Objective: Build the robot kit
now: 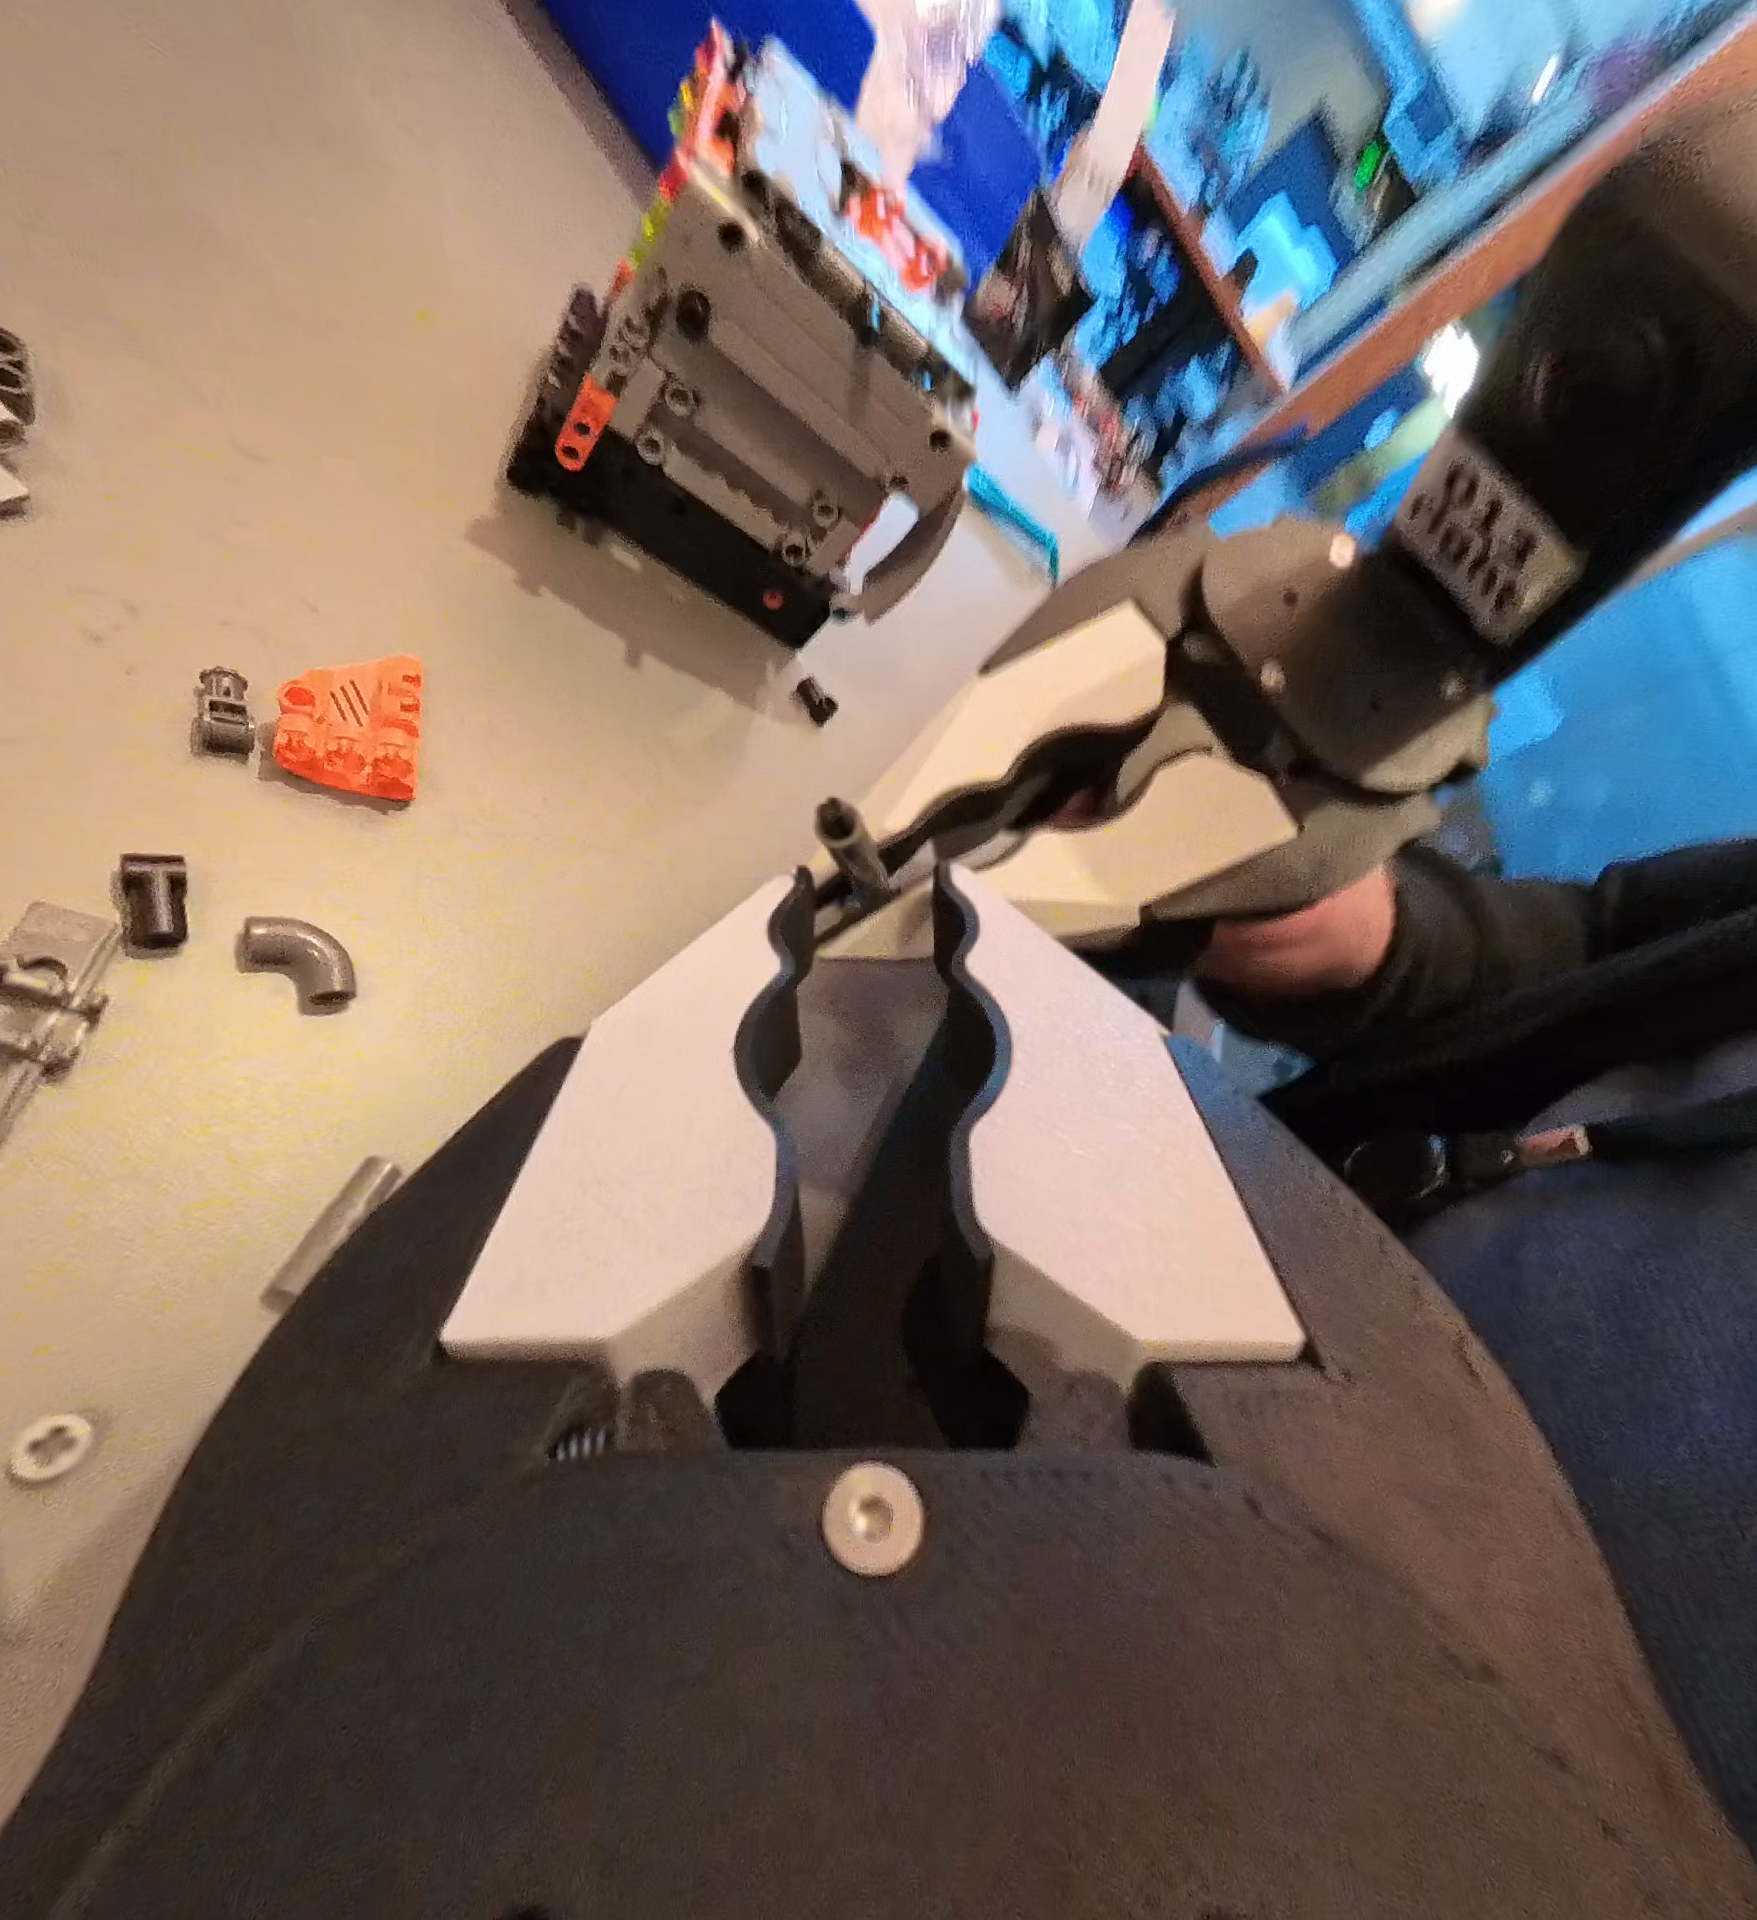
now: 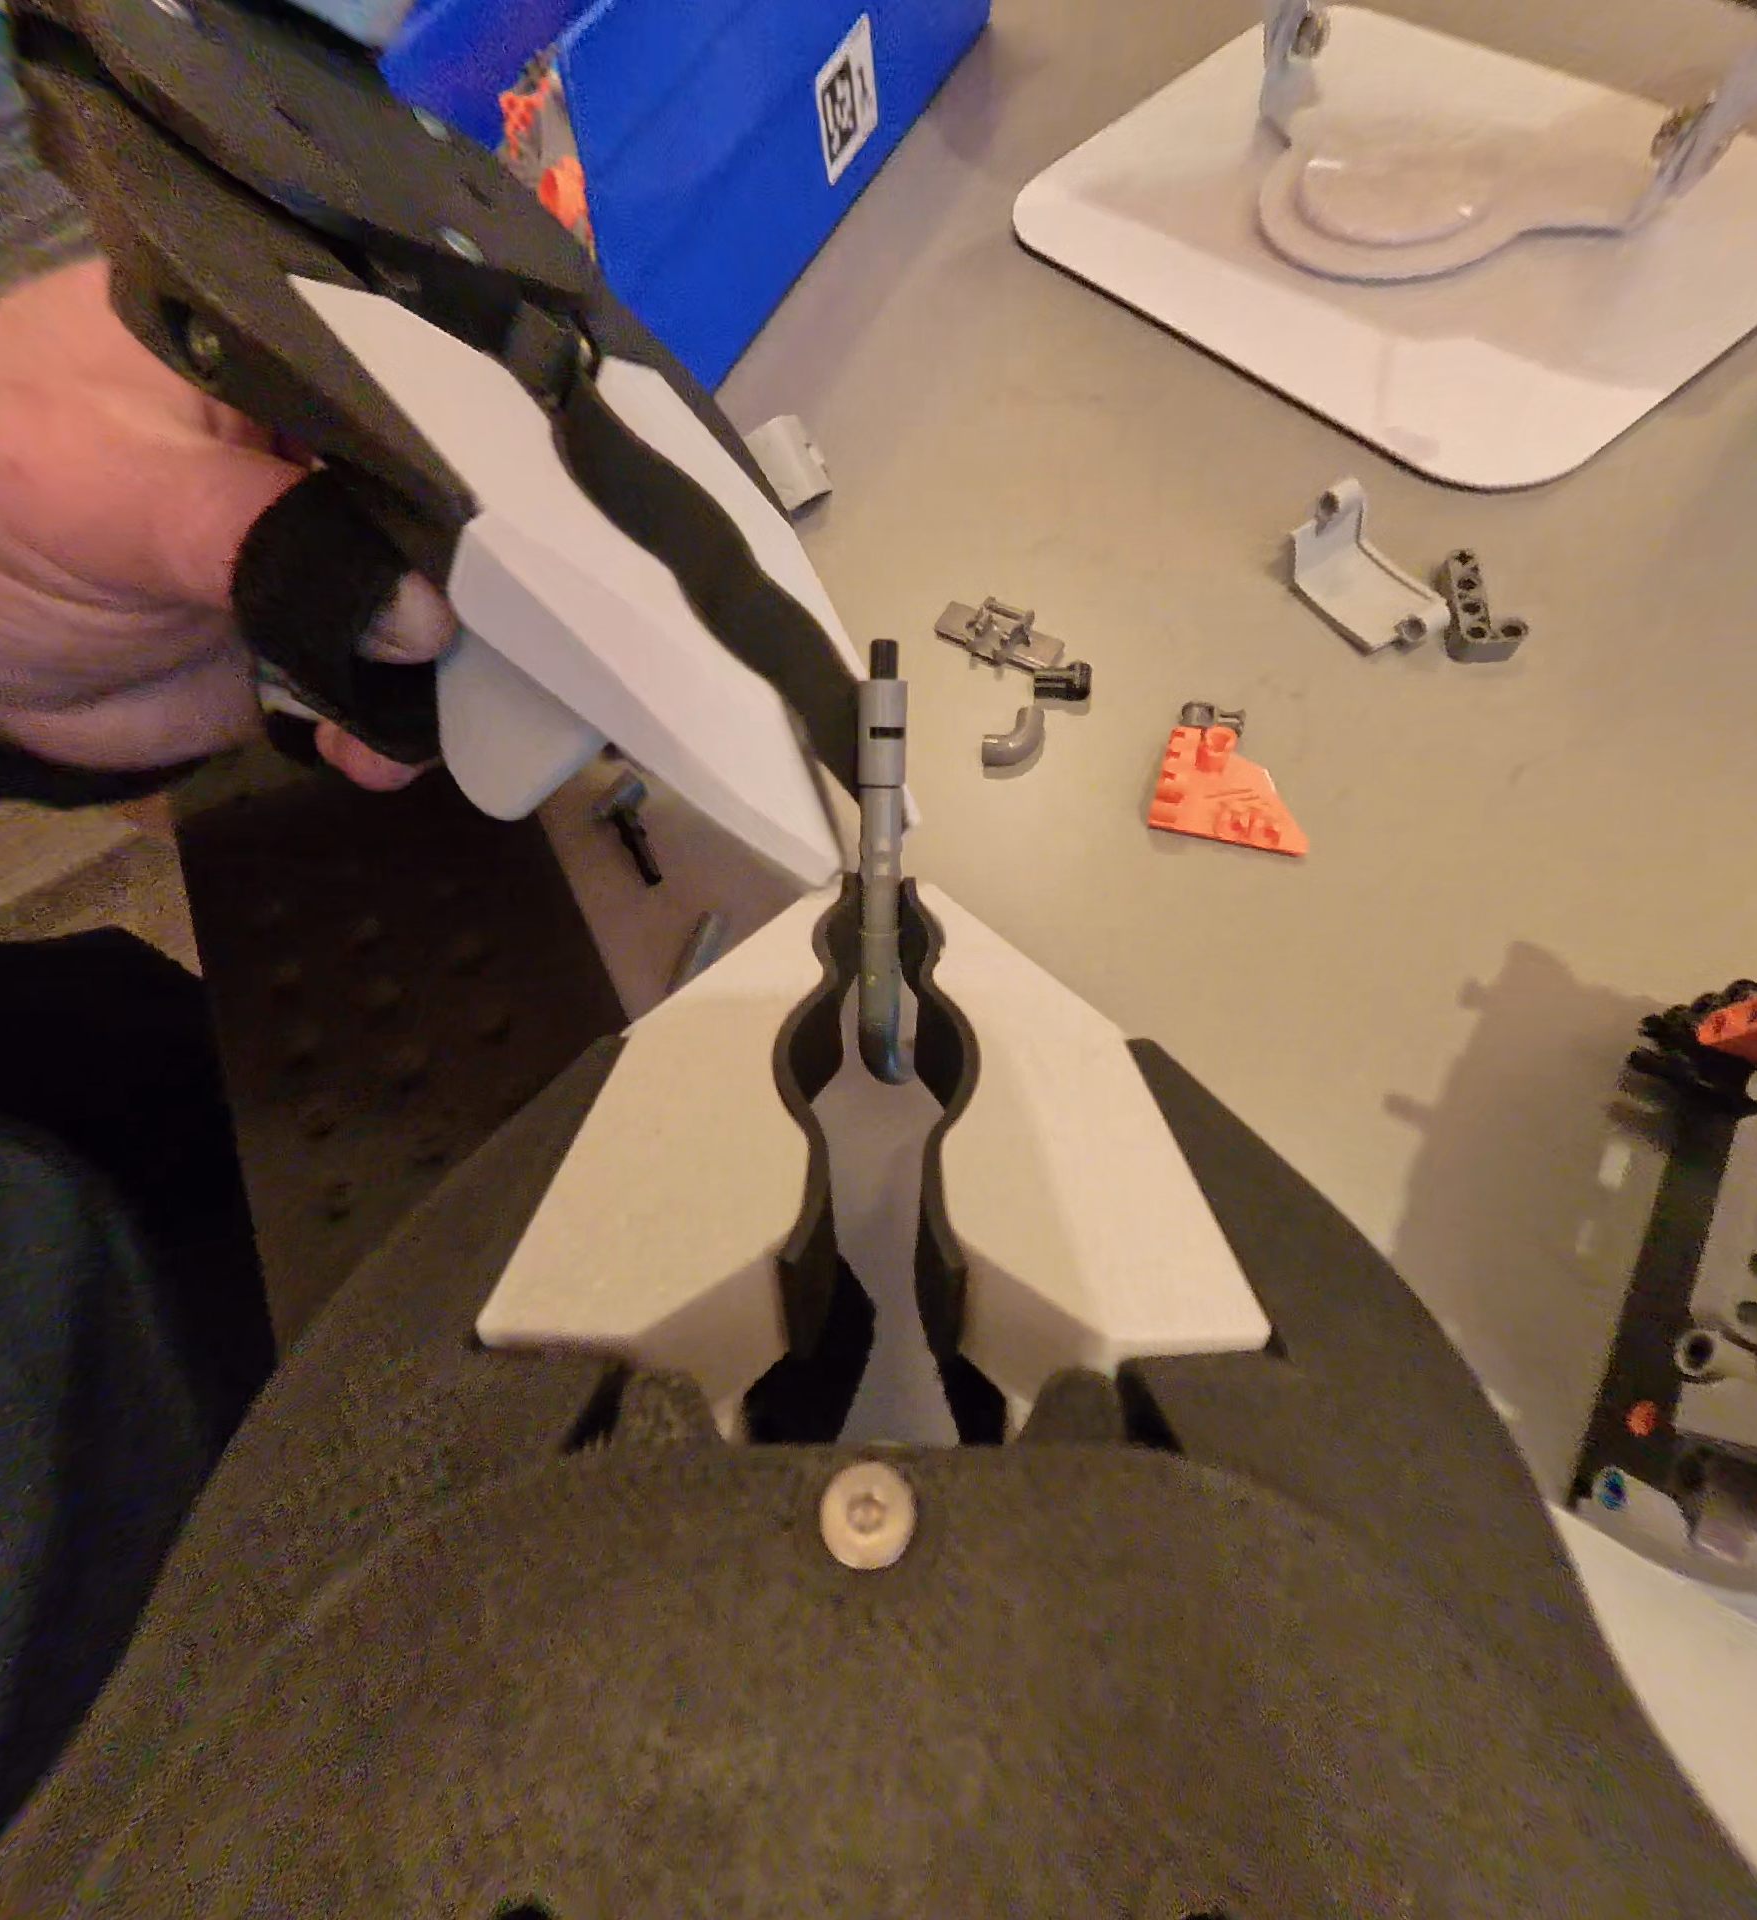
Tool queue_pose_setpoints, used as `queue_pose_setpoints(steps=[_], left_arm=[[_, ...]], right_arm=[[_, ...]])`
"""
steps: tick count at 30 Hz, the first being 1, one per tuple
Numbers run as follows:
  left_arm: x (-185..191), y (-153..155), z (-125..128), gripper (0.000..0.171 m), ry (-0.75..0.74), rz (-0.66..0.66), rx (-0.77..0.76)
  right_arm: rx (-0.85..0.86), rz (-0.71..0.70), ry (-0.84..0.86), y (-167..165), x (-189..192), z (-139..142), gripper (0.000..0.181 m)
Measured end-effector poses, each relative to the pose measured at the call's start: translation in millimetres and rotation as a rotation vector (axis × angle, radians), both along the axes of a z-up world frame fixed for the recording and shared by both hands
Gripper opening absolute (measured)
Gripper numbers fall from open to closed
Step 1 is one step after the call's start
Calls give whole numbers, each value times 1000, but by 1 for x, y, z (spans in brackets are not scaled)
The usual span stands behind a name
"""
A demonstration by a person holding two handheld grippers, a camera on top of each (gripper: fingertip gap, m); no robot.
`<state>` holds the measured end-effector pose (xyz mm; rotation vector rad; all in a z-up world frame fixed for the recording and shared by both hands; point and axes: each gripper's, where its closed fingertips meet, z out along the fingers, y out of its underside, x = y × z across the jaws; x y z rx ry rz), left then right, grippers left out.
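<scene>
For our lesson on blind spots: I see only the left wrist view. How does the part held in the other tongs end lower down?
Observer: The grey rod ends in a curved elbow that sits between the right tongs.
Operator: What is behind my own tongs?
Observer: A hand holds the handle of the left tongs, with a black strap round one finger.
Operator: And across the table?
Observer: A white stand with a rounded foot rests on the white plate.
</scene>
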<state>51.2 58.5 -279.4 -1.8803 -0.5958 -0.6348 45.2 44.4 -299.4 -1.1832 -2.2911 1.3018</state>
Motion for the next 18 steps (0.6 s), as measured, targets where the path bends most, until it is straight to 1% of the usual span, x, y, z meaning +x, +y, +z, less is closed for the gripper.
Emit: queue_pose_setpoints(steps=[2, 3, 4, 8, 9, 11, 12, 14, 15, 17, 18], left_arm=[[0, 0, 4, 6, -30, 39, 58], [0, 0, 2, 4, -20, 55, 61], [-1, 0, 3, 4, -22, 68, 76], [-2, -4, 9, 4, -62, 68, 128], [-2, -4, 11, 4, -79, 60, 145], [-8, -8, 16, 4, -127, 64, 192], [-6, -10, 21, 4, -146, 36, 221], [-5, -14, 30, 4, -134, -7, 261], [-1, -16, 35, 4, -137, -49, 284], [-1, -17, 41, 4, -122, -77, 321], [1, -18, 46, 4, -137, -110, 351]], right_arm=[[2, -1, 10, -8, 1, 1, 4], [37, -10, 28, -8, 1, 0, 4], [58, -13, 47, -8, 0, 1, 4], [39, -22, 73, -10, 0, 9, 4], [42, -16, 85, -11, 0, 11, 6], [15, -1, 93, -10, 3, 17, 17], [-6, -2, 78, -7, 4, 18, 21], [-89, 17, 28, -3, 8, 19, 28], [-154, 35, 6, -3, 11, 21, 34], [-313, 86, -57, -5, 17, 28, 33], [-388, 114, -89, -6, 20, 31, 34]])
